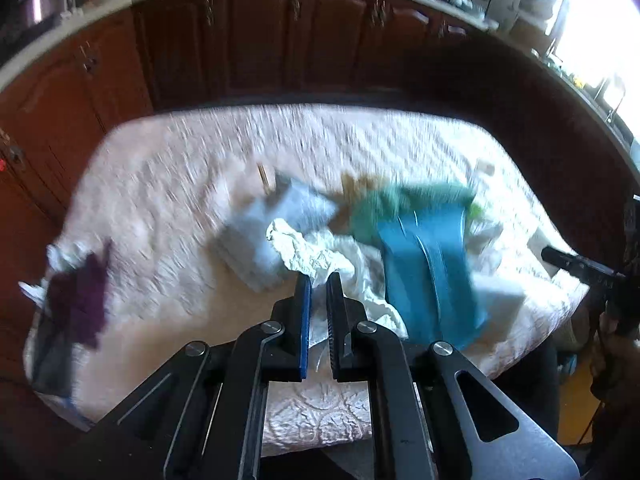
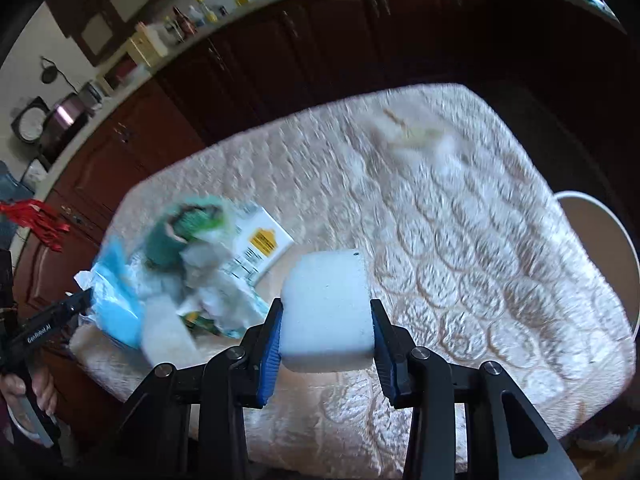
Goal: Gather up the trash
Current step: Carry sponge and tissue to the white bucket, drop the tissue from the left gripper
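My left gripper (image 1: 319, 284) is nearly shut, its jaws pinching the edge of a white plastic bag (image 1: 320, 256) that lies on the table. In and around the bag are a blue plastic wrapper (image 1: 428, 272), green crumpled trash (image 1: 384, 204) and a grey-white carton (image 1: 276, 232). My right gripper (image 2: 326, 308) is shut on a white foam block (image 2: 326, 312) and holds it above the table. The same pile shows at the left of the right wrist view: the blue wrapper (image 2: 116, 300), green trash (image 2: 180, 232) and a white box with a yellow label (image 2: 260, 244).
The table has a cream embossed cloth (image 1: 180, 184). A purple scrap (image 1: 80, 300) lies at its left edge. Pale scraps (image 2: 416, 136) lie at its far side. Dark wood cabinets (image 1: 256, 40) stand behind. A white chair (image 2: 596, 232) stands at the right.
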